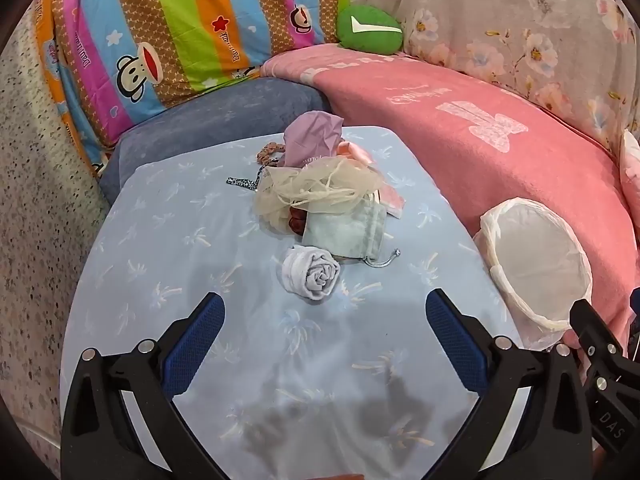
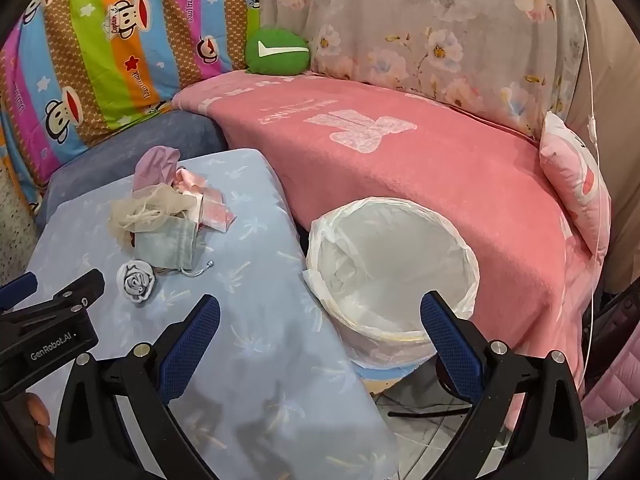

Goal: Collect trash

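Observation:
A pile of trash lies on the light blue table (image 1: pixel 180 240): a rolled grey-white cloth (image 1: pixel 312 274) nearest me, a pale green drawstring pouch (image 1: pixel 344 232), cream netting (image 1: pixel 316 188) and a purple cloth (image 1: pixel 312 138). My left gripper (image 1: pixel 324 320) is open and empty, just short of the rolled cloth. A bin lined with a white bag (image 1: pixel 536 260) stands at the table's right edge. In the right wrist view my right gripper (image 2: pixel 320 320) is open and empty, over the table edge beside the bin (image 2: pixel 392 264). The rolled cloth (image 2: pixel 136 282) and pouch (image 2: pixel 168 246) lie to its left.
A pink blanket (image 2: pixel 420 168) covers the sofa behind the bin, with a pink pillow (image 2: pixel 576 176) at the right. A green cushion (image 1: pixel 368 28) and a striped cartoon quilt (image 1: pixel 160 40) are at the back. A blue-grey cushion (image 1: pixel 224 112) lies behind the table.

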Motion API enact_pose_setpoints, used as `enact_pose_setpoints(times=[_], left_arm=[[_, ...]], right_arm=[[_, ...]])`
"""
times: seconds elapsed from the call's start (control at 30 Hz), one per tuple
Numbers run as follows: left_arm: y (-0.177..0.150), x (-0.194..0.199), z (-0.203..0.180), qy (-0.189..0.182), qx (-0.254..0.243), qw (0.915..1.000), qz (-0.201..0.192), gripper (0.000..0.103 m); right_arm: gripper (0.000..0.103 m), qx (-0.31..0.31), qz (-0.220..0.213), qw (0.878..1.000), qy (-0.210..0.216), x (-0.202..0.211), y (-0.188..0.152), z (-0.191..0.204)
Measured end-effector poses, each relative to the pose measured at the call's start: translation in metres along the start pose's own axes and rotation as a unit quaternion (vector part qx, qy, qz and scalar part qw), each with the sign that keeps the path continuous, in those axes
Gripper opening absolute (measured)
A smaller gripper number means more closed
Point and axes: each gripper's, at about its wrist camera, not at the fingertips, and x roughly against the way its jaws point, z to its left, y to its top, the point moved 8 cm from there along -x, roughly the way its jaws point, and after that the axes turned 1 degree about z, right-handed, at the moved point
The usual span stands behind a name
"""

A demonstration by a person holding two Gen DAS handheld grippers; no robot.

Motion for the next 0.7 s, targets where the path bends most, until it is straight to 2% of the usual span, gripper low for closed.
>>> enact_pose_setpoints(times=[0.7], left_arm=[[-0.0068,0.0015,0.0046,0.005,-0.004,1.0,0.003,0.096]], right_arm=[[0.097,0.002,-0.002,1.0,-0.001,0.0025,-0.001,0.0019]])
